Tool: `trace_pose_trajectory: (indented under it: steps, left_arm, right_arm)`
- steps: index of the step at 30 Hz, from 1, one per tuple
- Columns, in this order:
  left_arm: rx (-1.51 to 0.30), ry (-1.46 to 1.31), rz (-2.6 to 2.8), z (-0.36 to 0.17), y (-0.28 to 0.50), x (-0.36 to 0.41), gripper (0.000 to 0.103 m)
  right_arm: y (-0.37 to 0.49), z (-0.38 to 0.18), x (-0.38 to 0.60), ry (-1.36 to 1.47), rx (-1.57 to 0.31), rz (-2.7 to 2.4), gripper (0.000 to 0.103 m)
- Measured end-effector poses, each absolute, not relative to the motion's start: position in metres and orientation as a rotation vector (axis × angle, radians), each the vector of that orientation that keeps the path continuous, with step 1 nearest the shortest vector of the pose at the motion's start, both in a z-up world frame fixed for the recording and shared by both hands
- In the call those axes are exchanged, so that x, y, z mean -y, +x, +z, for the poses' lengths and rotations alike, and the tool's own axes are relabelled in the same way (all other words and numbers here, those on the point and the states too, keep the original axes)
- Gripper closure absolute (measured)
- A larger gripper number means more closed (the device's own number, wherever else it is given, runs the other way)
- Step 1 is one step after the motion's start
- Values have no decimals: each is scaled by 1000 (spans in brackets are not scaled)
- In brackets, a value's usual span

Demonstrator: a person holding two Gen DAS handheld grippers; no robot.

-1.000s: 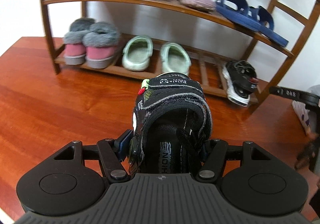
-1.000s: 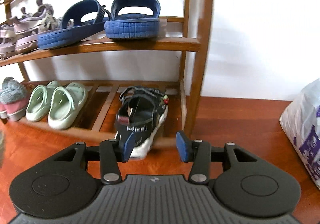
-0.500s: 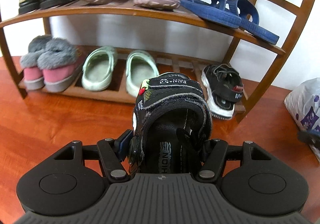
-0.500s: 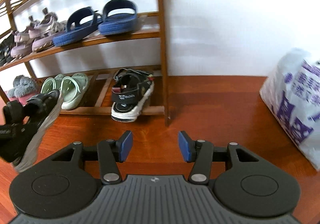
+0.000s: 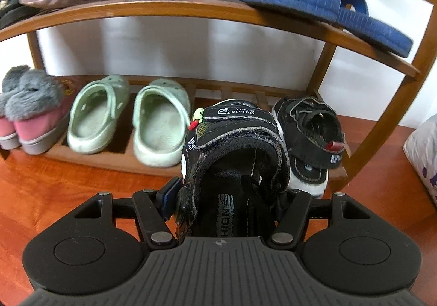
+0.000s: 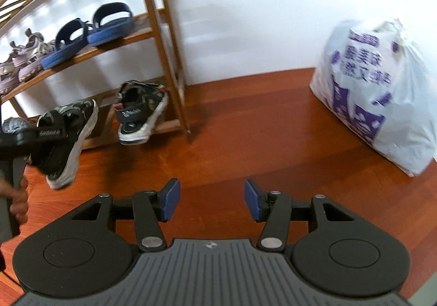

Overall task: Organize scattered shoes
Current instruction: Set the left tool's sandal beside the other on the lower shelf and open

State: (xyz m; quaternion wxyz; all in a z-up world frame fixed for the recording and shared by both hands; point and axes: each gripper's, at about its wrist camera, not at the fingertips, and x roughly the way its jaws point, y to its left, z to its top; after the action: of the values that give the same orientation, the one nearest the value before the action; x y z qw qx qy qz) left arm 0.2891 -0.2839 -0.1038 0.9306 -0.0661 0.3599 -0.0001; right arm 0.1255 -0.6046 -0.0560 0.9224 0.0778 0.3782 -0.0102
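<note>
Wooden shoe rack [image 5: 169, 9] against the wall, its lower shelf holding one black sandal [image 5: 311, 139] at the right end. Left gripper [image 5: 226, 196] clamps the matching sandal [image 5: 235, 153] near that shelf. Right gripper [image 6: 210, 200], empty, jaws opening over bare floor [image 6: 245, 147].

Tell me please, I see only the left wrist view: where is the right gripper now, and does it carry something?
Observer: The right gripper is empty, above bare wooden floor, its jaws opening.
Operator: Is something standing to the right of the rack?
Observer: A white plastic bag with purple print stands by the wall.
Operator: Is my sandal touching the floor?
Observer: No. The right view shows the held black sandal in the air, in front of the lower shelf.
</note>
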Motion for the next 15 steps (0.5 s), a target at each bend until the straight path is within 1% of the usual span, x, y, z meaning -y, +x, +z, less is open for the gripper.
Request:
trace_pose_trajectory:
  steps: [11,15]
  left_arm:
    - [-694,-89,32,-124,350,309,38]
    - [-639,-60,58,-131,365,316,38]
  right_arm:
    - [101,-68,638,189,-814,-136,45]
    - [97,-73,646,198,-827,-168,45]
